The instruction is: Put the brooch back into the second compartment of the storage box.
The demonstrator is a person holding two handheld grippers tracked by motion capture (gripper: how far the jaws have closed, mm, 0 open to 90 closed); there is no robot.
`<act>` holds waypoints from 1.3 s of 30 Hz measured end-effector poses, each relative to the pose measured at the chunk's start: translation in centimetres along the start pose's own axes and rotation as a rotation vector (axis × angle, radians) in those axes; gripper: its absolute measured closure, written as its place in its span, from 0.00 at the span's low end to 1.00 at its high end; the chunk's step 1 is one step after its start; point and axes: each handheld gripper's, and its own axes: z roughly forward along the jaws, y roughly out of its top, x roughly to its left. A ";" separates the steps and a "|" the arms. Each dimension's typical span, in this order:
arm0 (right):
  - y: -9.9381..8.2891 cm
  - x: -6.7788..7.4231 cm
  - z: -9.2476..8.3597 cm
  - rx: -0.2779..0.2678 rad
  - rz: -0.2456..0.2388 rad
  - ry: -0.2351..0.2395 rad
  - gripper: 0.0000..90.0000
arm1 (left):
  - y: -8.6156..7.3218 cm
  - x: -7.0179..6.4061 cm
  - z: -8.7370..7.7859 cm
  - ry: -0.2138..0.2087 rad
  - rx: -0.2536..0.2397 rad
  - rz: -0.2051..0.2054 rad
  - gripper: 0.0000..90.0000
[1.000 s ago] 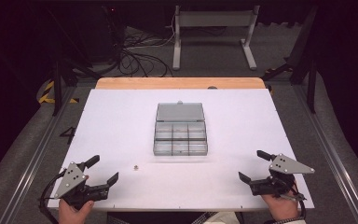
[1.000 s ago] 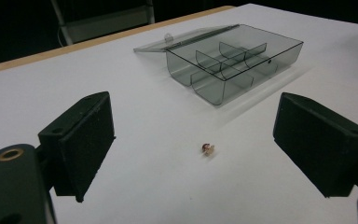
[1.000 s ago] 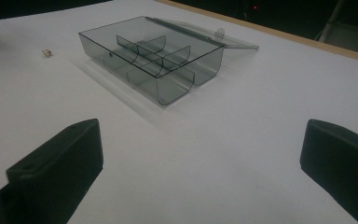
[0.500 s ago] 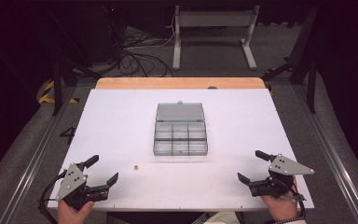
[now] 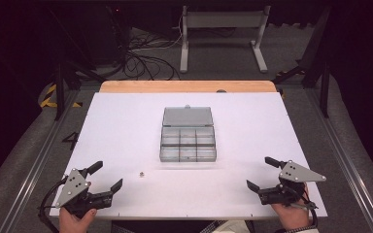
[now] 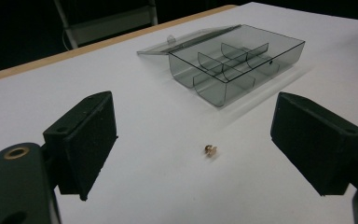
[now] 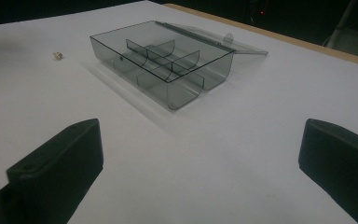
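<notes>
Smoky clear plastic makes up the compartment box (image 5: 188,140), lid laid open toward the far edge of the table (image 5: 126,116); it looks light, stiff and likely to slide if nudged. Nearer the front edge, the left gripper (image 5: 106,177) and right gripper (image 5: 260,173) hover wide open, empty, angled inward at their corners. Between box and left gripper lies a tiny brass screw (image 6: 209,150), probably hard, light and prone to roll, best pinched across its head.

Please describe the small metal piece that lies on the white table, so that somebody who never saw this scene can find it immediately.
Start from the clear grey compartment box with its lid open flat, in the middle of the white table. Go from its near left corner toward the left gripper, whose jaws stand open. There lies a tiny brass-coloured screw, alone on the bare surface, the one loose item outside the box.
</notes>
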 end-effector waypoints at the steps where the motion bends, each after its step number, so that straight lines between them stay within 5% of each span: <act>1: 0.0 0.0 0.0 0.001 0.000 0.000 0.01 | 0.0 0.0 0.0 0.003 0.001 0.003 0.17; 39: -0.2 -0.1 0.4 0.014 0.015 0.012 0.01 | 4.4 0.2 3.5 -0.083 0.042 -0.017 0.17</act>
